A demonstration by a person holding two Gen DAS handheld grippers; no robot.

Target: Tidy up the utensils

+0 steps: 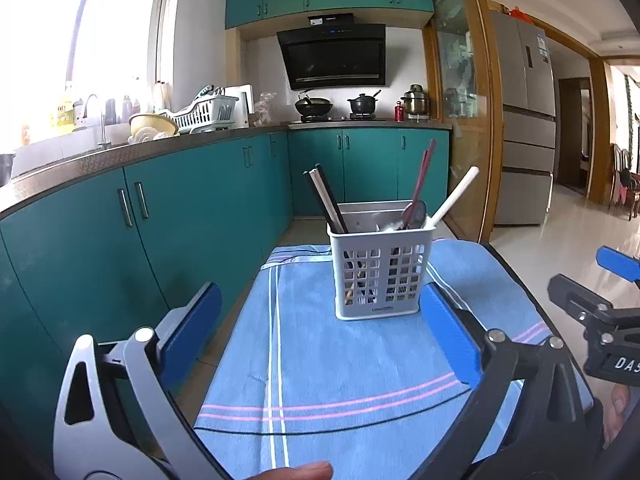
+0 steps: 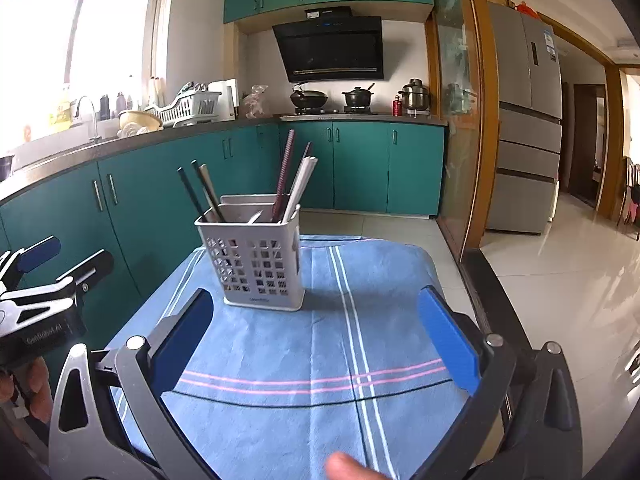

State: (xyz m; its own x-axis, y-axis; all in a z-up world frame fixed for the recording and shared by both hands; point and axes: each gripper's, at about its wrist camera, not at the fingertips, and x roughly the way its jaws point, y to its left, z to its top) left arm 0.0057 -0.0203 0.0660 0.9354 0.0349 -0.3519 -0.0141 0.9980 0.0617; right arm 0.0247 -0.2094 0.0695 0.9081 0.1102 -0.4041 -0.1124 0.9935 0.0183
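A white perforated utensil basket stands upright on a blue striped cloth. Black and white chopsticks, a dark red pair, a white handle and a metal spoon stick out of it. My left gripper is open in front of the basket with nothing between its blue pads. My right gripper is also open and holds nothing, the basket standing just beyond its left finger. Each gripper shows at the edge of the other's view.
Teal kitchen cabinets run along the left under a dark counter with a sink, a dish rack and pots on a stove. A wooden door frame and a fridge stand on the right. Glossy floor lies beyond the table's right edge.
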